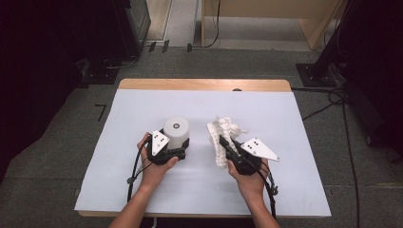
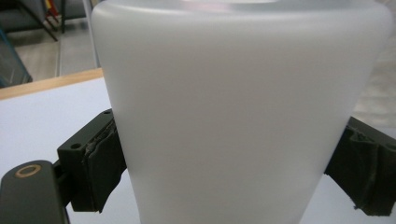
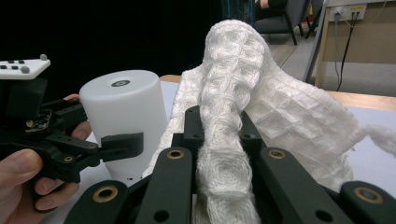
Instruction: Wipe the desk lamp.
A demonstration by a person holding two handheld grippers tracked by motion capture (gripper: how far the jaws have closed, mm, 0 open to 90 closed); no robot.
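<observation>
At the near edge of a white table (image 1: 119,190), a person's two hands work side by side. The left gripper (image 1: 177,151), at about 7 o'clock from the table's centre, has its jaws clamped on the lower sides of a frosted white canister (image 1: 176,131), which stands upright on the white surface; in the left gripper view the pads (image 2: 102,163) press against both flanks of the canister (image 2: 243,112). At about 5 o'clock, the right gripper (image 1: 224,141) has its jaws closed tight on a fold of a crumpled white cloth (image 1: 222,135), which bunches upward toward 12 o'clock. Canister and cloth sit near each other but apart. Beyond the table's wooden far edge (image 1: 204,84), cables (image 1: 332,102) trail over grey floor.
</observation>
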